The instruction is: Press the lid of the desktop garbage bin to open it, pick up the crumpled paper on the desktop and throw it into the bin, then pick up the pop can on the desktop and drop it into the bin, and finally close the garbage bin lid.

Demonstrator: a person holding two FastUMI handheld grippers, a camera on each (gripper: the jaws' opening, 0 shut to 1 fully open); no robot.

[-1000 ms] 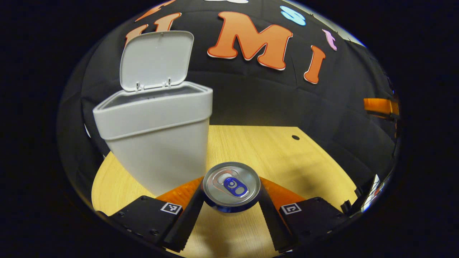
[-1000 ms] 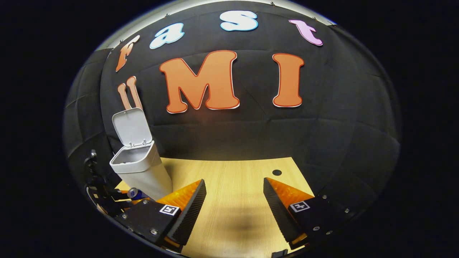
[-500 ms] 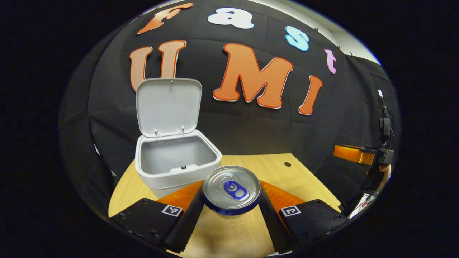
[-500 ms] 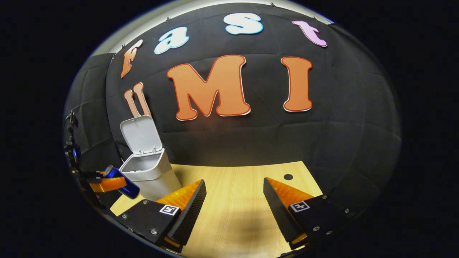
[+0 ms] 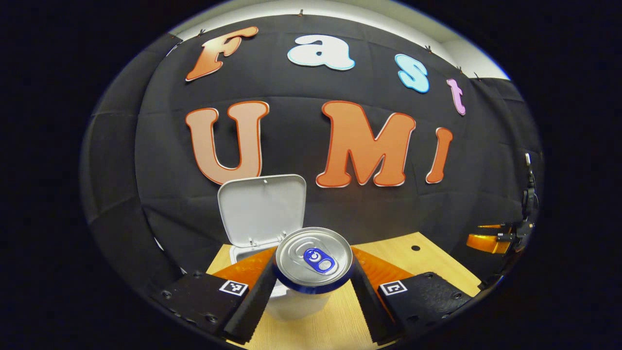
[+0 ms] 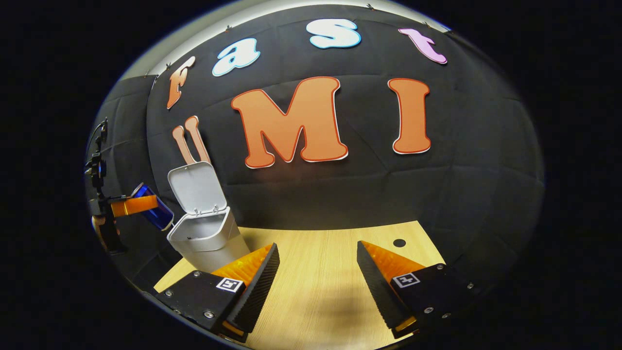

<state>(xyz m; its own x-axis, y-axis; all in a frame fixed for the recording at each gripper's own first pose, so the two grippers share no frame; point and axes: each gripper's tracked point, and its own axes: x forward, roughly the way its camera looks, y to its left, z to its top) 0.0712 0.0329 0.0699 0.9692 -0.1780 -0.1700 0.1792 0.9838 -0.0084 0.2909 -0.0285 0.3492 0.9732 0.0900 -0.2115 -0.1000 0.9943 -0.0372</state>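
In the left gripper view the left tool point(image 5: 313, 287) grips the pop can point(image 5: 314, 256) between both fingers, the can's top facing the camera and its body pinched at the sides; the can is in the air, off the bench point(image 5: 427, 262). Just beyond and below it stands the garbage bin point(image 5: 291, 304), of which a pale piece of wall shows under the can and a strip of rim to its left, with the lid point(image 5: 261, 208) standing upright and open behind. In the right gripper view the right tool point(image 6: 317, 282) hangs over bare bench with its fingers spread wide and nothing between them; farther off to its left the same can point(image 6: 153, 210) is seen held tilted, high beside the raised lid and seemingly a little short of the bin's mouth point(image 6: 199, 228). No crumpled paper lies on the bench that shows, so it is probably inside already, though the bin's inside cannot be checked from here. The step in hand looks to be dropping the can. To do it well, I would carry the can forward until it sits squarely above the opening, clear of the lid, lower it close to the rim, then part the fingers fully so it falls straight and neither strikes the edge nor tips the light bin.
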